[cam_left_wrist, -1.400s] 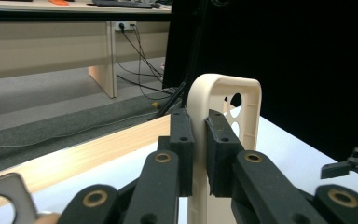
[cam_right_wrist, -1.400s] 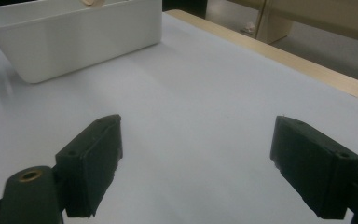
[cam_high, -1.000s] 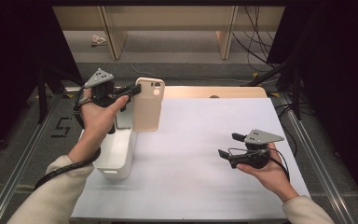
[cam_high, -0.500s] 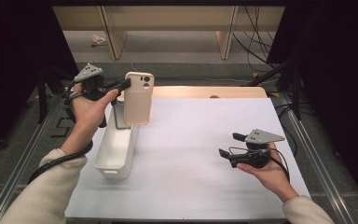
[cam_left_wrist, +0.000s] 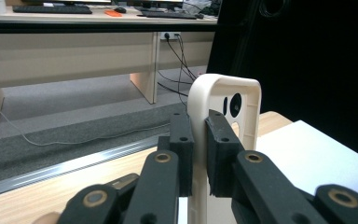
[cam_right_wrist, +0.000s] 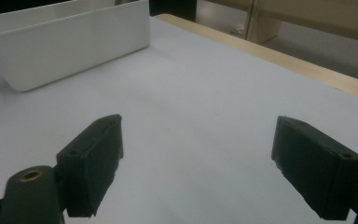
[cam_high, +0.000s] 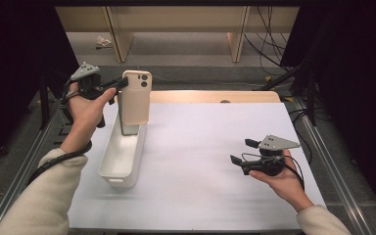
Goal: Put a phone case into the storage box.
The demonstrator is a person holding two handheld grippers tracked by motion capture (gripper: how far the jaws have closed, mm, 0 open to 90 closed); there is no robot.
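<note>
The left hand-held gripper [cam_high: 121,84] has its two black jaws clamped on the near top edge of a beige, round-cornered plastic phone case [cam_high: 135,98], one jaw on each face, as the left gripper view shows with the case [cam_left_wrist: 223,121] standing upright between them. The case hangs vertically above the far end of a long white plastic bin [cam_high: 122,155], its lower edge at or just inside the bin's rim; held by a top corner like this, it probably stays upright so it can pass through the narrow opening, though whether it is going in or coming out cannot be told. A grey flat piece [cam_high: 129,128] shows below the case at that far end of the bin; what it is remains unclear. The right hand-held gripper [cam_high: 241,152] rests low to the right of the bin, well apart from it, jaws spread wide and holding nothing, likely just parked out of the way on the white sheet covering the bench [cam_high: 215,196]. In the right gripper view the bin [cam_right_wrist: 65,46] is cut off at the frame's top, so its inside is hidden.
</note>
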